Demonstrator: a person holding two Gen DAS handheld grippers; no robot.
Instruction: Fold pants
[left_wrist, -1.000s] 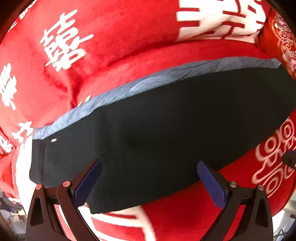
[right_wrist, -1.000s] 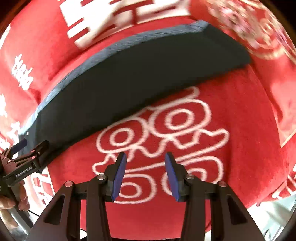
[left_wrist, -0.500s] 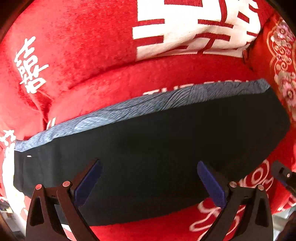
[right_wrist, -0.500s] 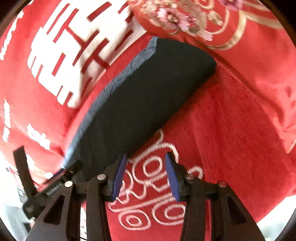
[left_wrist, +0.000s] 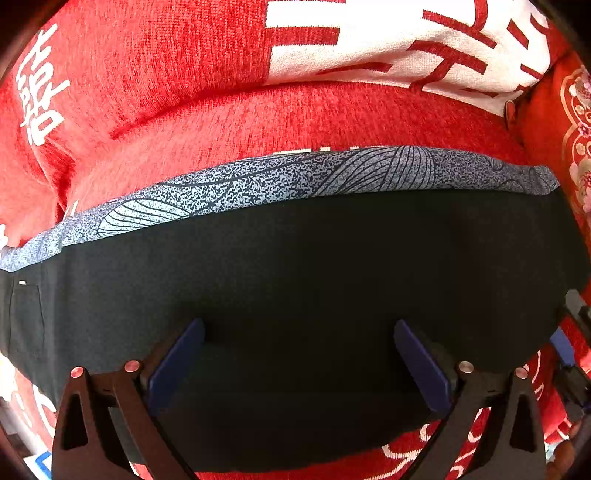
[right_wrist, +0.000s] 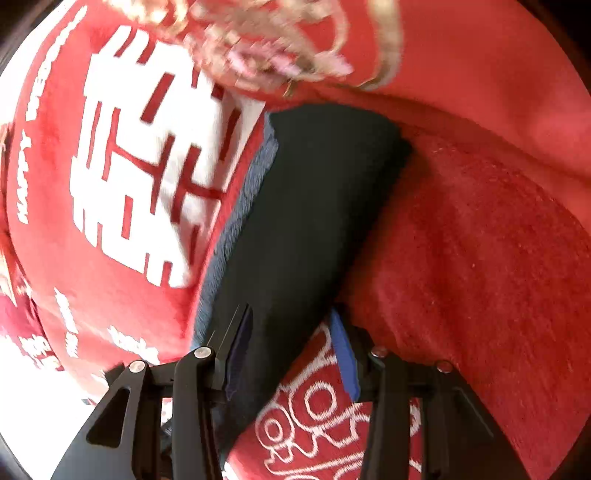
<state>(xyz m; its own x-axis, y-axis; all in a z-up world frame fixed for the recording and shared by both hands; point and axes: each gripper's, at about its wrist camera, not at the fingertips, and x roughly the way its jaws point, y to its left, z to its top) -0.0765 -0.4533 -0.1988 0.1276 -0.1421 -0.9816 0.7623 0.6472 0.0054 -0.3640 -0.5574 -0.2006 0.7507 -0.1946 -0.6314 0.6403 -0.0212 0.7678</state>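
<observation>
**Inspector:** Pants (left_wrist: 314, 280) lie flat on the red blanket (left_wrist: 192, 92), dark cloth in a long band with a blue patterned strip along the far edge. Lengthwise folding looks done; no crosswise fold shows yet.

**Assistant:** State of the claws?

**Inspector:** Left claw (left_wrist: 299, 362) stands wide open above the middle of the band, nothing between its pads. Right claw (right_wrist: 291, 354) is part open, empty, at the near edge of the pants; its left pad is over the dark cloth, its right over the blanket. No grip on either side.

**Assistant:** Remaining work?

**Inspector:** In my judgement, one end must be taken and brought over the other, then smoothed.
</observation>
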